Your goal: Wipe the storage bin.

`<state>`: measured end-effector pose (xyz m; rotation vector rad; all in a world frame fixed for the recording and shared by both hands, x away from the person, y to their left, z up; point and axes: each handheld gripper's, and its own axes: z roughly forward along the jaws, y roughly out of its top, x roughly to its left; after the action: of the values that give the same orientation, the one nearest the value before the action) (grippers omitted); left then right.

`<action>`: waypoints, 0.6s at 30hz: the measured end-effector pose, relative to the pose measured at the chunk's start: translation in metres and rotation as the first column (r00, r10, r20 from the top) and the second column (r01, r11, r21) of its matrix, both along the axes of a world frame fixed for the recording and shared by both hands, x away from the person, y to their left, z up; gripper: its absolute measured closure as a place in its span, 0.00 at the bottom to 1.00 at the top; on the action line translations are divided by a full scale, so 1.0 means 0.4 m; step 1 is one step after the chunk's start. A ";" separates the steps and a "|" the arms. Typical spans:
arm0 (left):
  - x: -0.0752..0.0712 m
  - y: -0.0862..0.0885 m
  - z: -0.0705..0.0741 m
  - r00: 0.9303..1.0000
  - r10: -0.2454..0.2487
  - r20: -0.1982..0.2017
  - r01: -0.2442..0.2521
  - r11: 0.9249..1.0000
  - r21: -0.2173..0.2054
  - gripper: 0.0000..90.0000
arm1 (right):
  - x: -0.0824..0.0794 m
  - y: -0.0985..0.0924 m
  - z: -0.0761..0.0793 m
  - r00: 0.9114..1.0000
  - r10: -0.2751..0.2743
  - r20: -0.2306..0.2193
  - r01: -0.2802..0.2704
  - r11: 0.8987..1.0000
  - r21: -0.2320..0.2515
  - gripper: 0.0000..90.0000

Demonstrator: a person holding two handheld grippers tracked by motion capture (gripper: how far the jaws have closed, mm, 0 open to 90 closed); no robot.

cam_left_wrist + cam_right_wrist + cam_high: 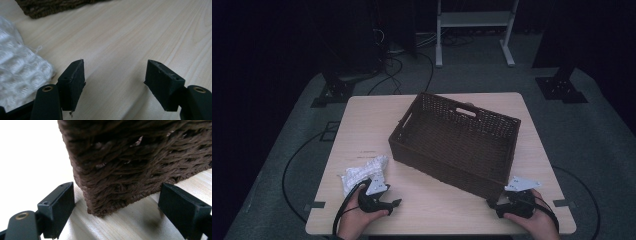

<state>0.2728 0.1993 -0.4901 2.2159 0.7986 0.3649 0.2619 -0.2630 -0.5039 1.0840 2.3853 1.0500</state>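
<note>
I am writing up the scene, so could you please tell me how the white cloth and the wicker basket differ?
The white cloth is pale, soft and crumpled low; the wicker basket is dark brown, stiff and upright-walled. The cloth is far smaller than the basket. The cloth lies by the left hand-held gripper, the basket's corner before the right hand-held gripper. Both rest on the table.

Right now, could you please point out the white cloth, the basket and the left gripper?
white cloth (362, 172): high view, middle of the crumpled fabric.
basket (439, 162): high view, its near woven wall.
left gripper (113, 82): left gripper view, midway between its fingertips.
</note>
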 end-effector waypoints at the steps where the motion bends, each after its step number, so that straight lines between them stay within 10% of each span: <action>1: 0.000 0.002 0.003 1.000 0.000 0.005 0.000 1.000 0.001 0.36 | 0.000 0.000 0.000 1.000 0.001 0.001 -0.001 1.000 0.000 0.15; 18: -0.010 0.050 0.084 0.998 0.069 0.003 -0.069 0.997 -0.027 0.41 | 0.001 -0.001 0.000 1.000 0.002 0.001 -0.002 1.000 0.000 0.14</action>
<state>0.2686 0.2192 -0.4566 2.1666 0.8745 0.3892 0.2622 -0.2632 -0.5039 1.0810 2.3863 1.0504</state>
